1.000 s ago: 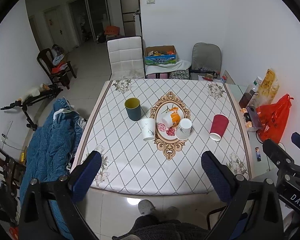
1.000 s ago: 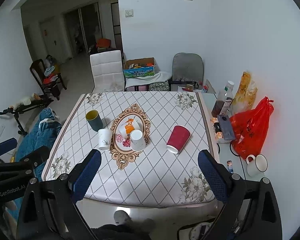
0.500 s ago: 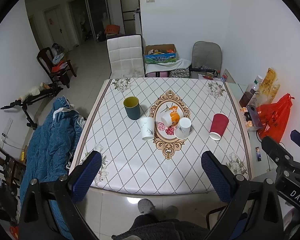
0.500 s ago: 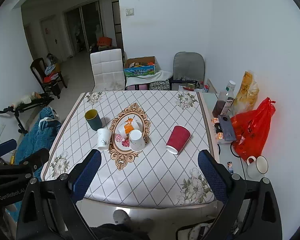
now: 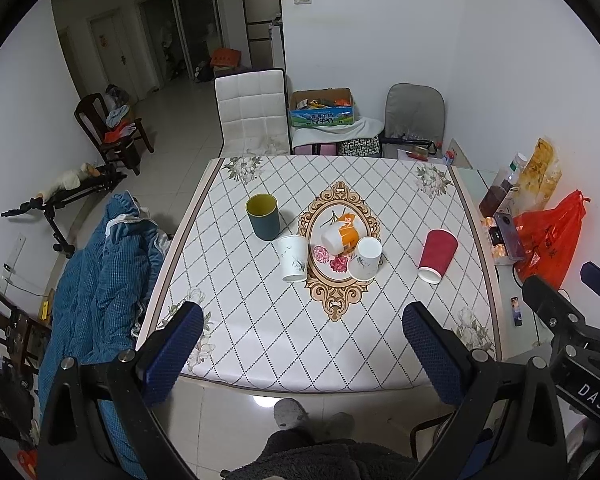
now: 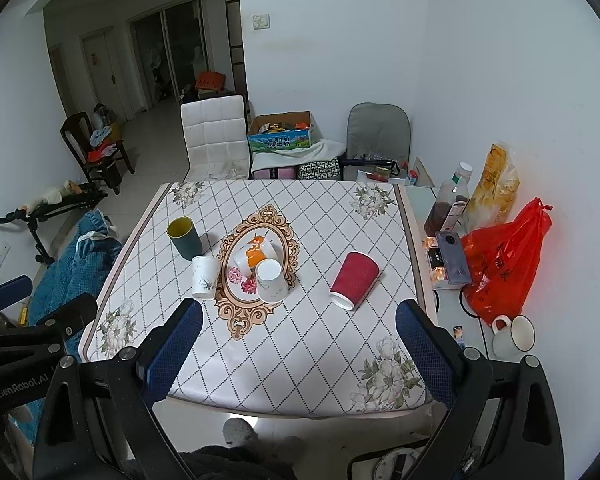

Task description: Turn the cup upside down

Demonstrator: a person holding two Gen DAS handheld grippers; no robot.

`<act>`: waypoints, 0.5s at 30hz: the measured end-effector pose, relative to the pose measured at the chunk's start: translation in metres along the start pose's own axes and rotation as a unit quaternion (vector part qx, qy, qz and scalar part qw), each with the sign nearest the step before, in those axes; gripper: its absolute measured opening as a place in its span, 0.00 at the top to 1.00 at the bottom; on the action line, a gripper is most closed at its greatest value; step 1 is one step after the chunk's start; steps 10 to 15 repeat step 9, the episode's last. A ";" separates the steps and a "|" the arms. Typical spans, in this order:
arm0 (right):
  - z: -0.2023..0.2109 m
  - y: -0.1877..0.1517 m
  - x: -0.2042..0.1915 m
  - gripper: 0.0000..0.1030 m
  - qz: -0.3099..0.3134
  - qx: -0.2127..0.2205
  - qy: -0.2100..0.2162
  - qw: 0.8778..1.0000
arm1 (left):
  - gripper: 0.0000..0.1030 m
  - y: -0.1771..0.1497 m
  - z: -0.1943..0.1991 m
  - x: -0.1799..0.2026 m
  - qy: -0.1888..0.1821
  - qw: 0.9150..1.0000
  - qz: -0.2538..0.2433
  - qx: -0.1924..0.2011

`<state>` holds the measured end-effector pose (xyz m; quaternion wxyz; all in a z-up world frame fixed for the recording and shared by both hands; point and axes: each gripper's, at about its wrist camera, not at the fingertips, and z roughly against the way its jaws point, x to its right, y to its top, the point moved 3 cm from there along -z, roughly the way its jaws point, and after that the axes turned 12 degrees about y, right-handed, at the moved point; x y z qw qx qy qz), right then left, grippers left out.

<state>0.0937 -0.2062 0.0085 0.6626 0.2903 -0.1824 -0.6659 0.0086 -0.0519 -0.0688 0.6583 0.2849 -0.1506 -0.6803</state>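
Observation:
Several cups stand on a patterned table [image 5: 260, 344]. A dark green cup [image 5: 263, 216] [image 6: 184, 238] stands upright, mouth up, at the left. A white paper cup [image 5: 293, 258] [image 6: 204, 277] and another white cup [image 5: 365, 258] [image 6: 271, 286] stand mouth down. An orange and white cup [image 5: 340, 236] [image 6: 252, 258] lies on its side in the middle. A red paper cup [image 5: 437, 255] [image 6: 354, 280] stands mouth down at the right. My left gripper [image 5: 302, 350] and right gripper [image 6: 300, 346] are both open and empty, held high above the table's near edge.
A side shelf at the right holds a red plastic bag [image 6: 504, 260], a bottle [image 6: 448, 204], a phone [image 6: 454, 258] and a white mug [image 6: 514, 336]. A blue quilt [image 5: 96, 280] lies left of the table. A white chair [image 5: 252, 114] and a grey chair [image 5: 414, 118] stand beyond it.
Both views have shifted slightly, as both grippers rise or pull back a little. The cups have not moved. Both grippers stay open.

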 end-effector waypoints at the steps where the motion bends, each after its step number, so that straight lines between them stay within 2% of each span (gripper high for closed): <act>1: -0.001 0.000 0.001 0.04 -0.001 0.000 0.000 1.000 | 0.01 0.000 0.000 0.000 0.000 1.000 0.000 -0.001; 15: -0.001 -0.001 0.001 0.04 0.001 -0.001 0.001 1.000 | 0.01 0.001 -0.001 0.001 0.002 1.000 0.001 -0.003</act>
